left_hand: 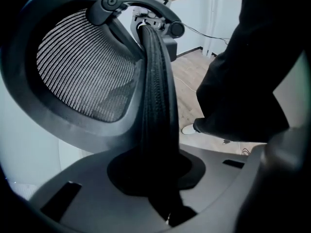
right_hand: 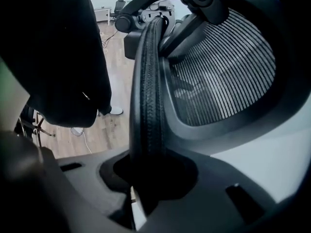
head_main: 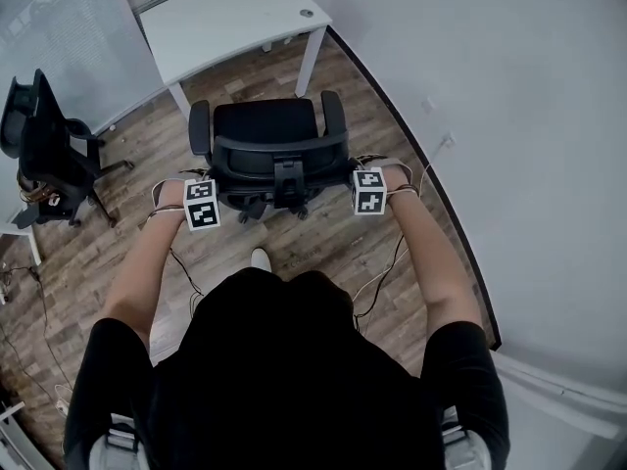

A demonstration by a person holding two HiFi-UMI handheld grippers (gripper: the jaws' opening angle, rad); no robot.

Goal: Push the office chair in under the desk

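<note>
Left gripper [head_main: 211, 194] and right gripper [head_main: 361, 186] each clamp a side edge of the office chair backrest [head_main: 279, 150], giving an even push toward the far white desk [head_main: 225, 18].

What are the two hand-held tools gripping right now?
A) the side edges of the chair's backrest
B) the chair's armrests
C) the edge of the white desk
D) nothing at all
A: each tool's own view shows the backrest edge pinched between its jaws, left tool and right tool alike; the armrests and desk are untouched.
</note>
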